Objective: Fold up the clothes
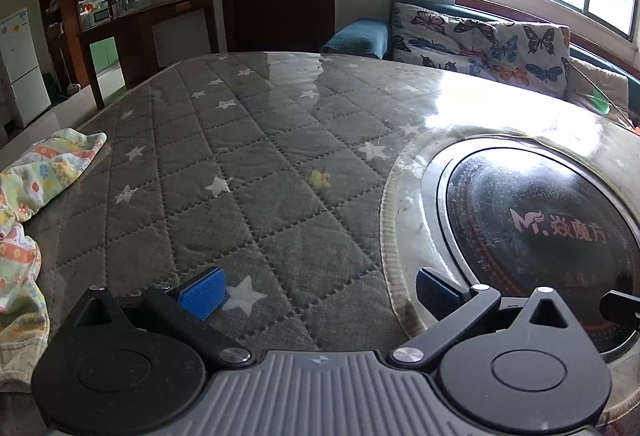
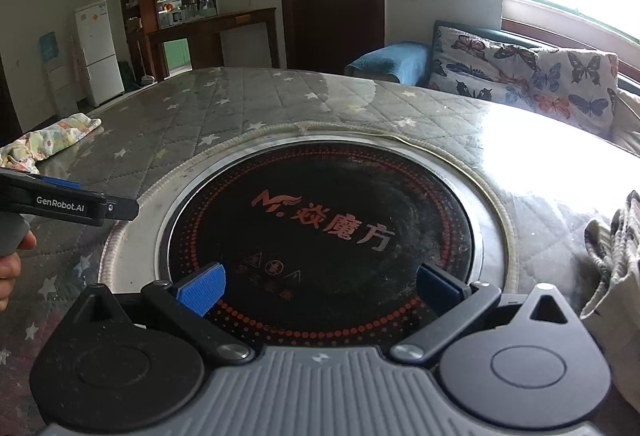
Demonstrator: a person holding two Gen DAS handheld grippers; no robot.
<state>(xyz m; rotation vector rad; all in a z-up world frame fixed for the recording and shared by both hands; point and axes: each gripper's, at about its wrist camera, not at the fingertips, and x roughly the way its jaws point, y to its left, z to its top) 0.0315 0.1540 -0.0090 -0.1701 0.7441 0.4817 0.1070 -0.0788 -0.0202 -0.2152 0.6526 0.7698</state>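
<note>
A crumpled pastel garment with a colourful cartoon print [image 1: 28, 204] lies at the table's left edge; it also shows far left in the right wrist view [image 2: 48, 144]. My left gripper [image 1: 320, 292] is open and empty above the grey quilted star cover [image 1: 248, 156], to the right of the garment and apart from it. My right gripper [image 2: 320, 288] is open and empty above the black round induction cooktop [image 2: 320, 220]. A plaid cloth [image 2: 616, 256] lies at the right edge, beside the right gripper. The left gripper's body [image 2: 68, 204] shows at the left of the right wrist view.
The cooktop [image 1: 536, 236] is set into the table under a glossy clear cover. A sofa with butterfly cushions [image 1: 480, 40] and a blue towel [image 1: 356, 36] stands behind the table. A dark door, shelves and a white fridge [image 2: 98, 52] are further back.
</note>
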